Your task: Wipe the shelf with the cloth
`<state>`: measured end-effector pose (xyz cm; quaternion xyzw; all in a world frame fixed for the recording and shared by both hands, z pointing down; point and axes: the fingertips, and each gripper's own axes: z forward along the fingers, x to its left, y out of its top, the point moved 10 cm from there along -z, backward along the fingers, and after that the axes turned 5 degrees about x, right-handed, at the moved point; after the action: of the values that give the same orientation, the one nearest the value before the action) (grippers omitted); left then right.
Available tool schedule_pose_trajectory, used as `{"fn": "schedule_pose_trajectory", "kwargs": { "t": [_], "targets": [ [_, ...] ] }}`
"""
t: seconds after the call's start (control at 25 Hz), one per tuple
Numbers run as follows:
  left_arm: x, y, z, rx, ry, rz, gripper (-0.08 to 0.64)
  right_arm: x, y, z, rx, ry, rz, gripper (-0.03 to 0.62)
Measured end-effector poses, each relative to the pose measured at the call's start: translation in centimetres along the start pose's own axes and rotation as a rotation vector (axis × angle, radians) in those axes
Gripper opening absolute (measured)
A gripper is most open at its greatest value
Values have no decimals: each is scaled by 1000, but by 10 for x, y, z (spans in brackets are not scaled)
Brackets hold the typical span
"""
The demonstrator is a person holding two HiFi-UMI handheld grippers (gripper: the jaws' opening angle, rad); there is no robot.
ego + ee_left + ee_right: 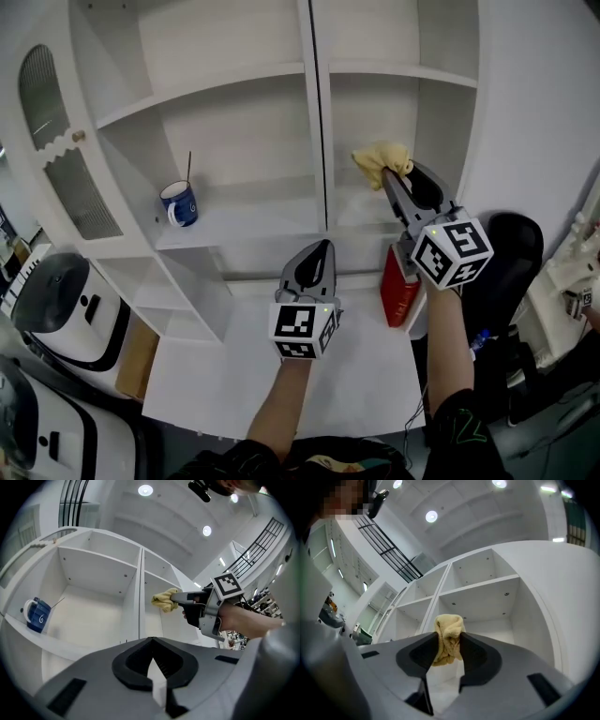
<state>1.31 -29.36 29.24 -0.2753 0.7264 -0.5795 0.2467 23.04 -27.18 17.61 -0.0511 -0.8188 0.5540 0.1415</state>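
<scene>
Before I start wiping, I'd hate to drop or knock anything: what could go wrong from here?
The cloth is held only as a bunched wad at the tips of the right hand-held gripper, so rubbing pressure might tug it free. The blue mug stands in the left compartment with a thin stick in it; a sweep there could tip it.

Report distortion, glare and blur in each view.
Head view: even light, sharp, shelf edges slightly bowed. Left gripper view: heavy fisheye, dark corners, ceiling lights glare. Right gripper view: same fisheye, cloth sharp, corners vignetted.
</scene>
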Motion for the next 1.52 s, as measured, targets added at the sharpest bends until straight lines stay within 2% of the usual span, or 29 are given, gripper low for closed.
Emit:
{"fn": "schedule_pose_trajectory", "kwargs": {
  "t": [0.16, 0.32, 0.48, 0.68, 0.84, 1.16, 1.52],
  "targets": [
    [-7, 4, 5, -8, 47, 8, -6, -12, 14, 27, -9, 11, 8, 146],
    [-7, 8, 7, -14, 106, 7, -6, -17, 24, 52, -9, 29, -55, 146],
    [-3, 12, 6, -23, 158, 8, -6, -23, 30, 85, -28, 9, -113, 146],
    [-5, 9, 4, -11, 187, 5, -6, -31, 41, 129, -31, 17, -148, 146],
    [-6, 8, 1, -9, 198, 10, -6, -30, 47, 148, -25, -2, -213, 146],
    [-1, 9, -3, -16, 218, -2, -6, -28, 49, 150, -30, 65, -219, 135],
    [-3, 5, -3, -9, 214, -17, -6, -10, 60, 124, -100, 123, -251, 124]
  ]
}}
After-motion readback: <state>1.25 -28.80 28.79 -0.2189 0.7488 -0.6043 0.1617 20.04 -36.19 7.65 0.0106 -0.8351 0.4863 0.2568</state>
